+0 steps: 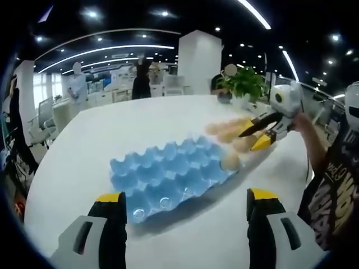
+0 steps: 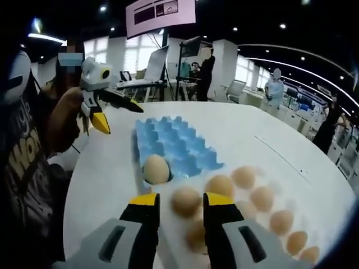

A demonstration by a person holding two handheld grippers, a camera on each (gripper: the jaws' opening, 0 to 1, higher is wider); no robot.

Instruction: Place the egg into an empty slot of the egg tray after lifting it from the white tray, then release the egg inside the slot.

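Currently, right gripper (image 2: 181,203): jaws sitting either side of an egg (image 2: 186,202) on the white tray (image 2: 328,216); grip unclear.
Left gripper (image 1: 185,200): hovering, jaws spread.
Egg tray (image 1: 168,176): holding one placed egg (image 2: 156,168).

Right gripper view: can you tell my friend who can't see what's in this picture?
The right gripper reaches toward a tan egg that sits between its yellow-tipped jaws, among more eggs on the white tray. Beyond lies the blue egg tray, with one egg in a near slot, on a white table. The left gripper hangs open at upper left.
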